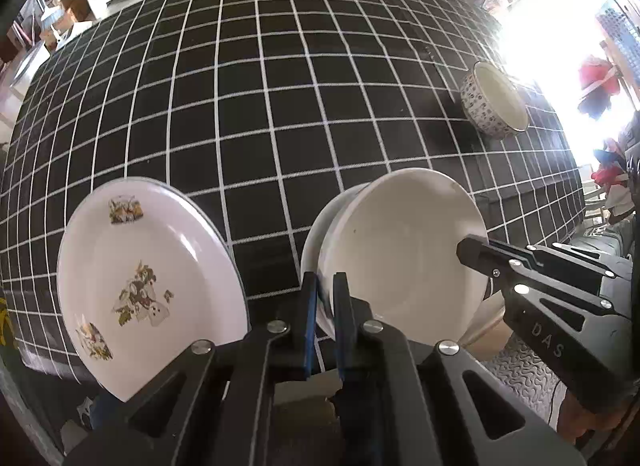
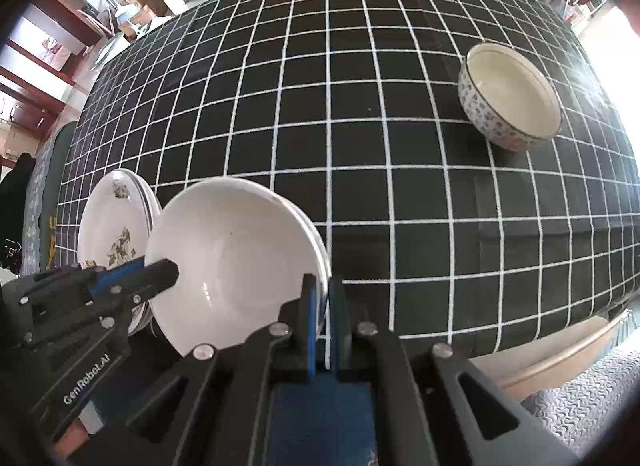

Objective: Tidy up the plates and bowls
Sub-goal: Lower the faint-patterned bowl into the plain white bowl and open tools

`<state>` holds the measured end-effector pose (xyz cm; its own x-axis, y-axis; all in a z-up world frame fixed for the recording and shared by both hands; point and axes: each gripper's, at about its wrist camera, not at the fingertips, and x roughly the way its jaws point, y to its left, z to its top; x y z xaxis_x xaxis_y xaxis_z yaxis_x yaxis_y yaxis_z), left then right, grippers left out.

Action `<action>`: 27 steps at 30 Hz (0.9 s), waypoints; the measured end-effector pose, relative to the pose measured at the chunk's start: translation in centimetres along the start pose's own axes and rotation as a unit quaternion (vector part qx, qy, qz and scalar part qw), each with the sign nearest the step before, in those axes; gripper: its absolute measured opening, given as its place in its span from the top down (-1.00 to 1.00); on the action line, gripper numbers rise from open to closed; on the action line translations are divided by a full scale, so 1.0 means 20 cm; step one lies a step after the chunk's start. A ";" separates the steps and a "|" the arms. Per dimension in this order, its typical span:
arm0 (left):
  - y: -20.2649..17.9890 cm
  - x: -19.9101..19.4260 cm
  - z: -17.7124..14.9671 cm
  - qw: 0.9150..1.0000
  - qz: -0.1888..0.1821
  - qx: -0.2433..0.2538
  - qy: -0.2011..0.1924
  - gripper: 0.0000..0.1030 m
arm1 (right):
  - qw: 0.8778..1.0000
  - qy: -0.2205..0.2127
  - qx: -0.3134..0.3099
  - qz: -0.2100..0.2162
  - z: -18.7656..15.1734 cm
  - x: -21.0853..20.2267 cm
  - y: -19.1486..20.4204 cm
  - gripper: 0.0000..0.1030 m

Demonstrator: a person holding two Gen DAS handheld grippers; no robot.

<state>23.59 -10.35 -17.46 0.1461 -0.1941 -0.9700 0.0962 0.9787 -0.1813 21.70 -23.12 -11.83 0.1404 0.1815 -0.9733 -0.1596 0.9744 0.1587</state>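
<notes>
A plain white bowl hangs near the table's front edge, with both grippers on its rim. My left gripper is shut on the bowl's left rim, and its tip shows in the right wrist view. My right gripper is shut on the opposite rim of the white bowl. It reaches in from the right in the left wrist view. A flower-printed plate lies just left of the bowl, on top of a plate stack. A blue-patterned bowl stands alone at the far right.
A black cloth with a white grid covers the table. A pale wooden edge and a grey textured mat lie below the table's front right corner. Room clutter stands beyond the far edge.
</notes>
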 end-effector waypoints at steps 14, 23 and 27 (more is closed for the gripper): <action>0.05 0.02 -0.04 1.000 -0.011 -0.005 -0.001 0.87 | 1.000 0.007 -0.012 -0.013 0.01 0.05 0.02 0.84; 0.06 0.01 -0.05 1.000 -0.017 -0.006 -0.004 0.84 | 0.999 0.004 -0.016 -0.027 0.01 0.05 0.04 0.84; 0.06 -0.07 -0.05 0.999 -0.026 -0.010 -0.027 0.84 | 0.999 -0.022 -0.027 -0.033 0.01 -0.02 0.05 0.84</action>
<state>22.58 -8.77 -16.48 0.1938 -0.2477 -0.9492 0.0860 0.9682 -0.2351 21.74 -22.18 -11.25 0.1946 0.1233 -0.9731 -0.2007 0.9761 0.0835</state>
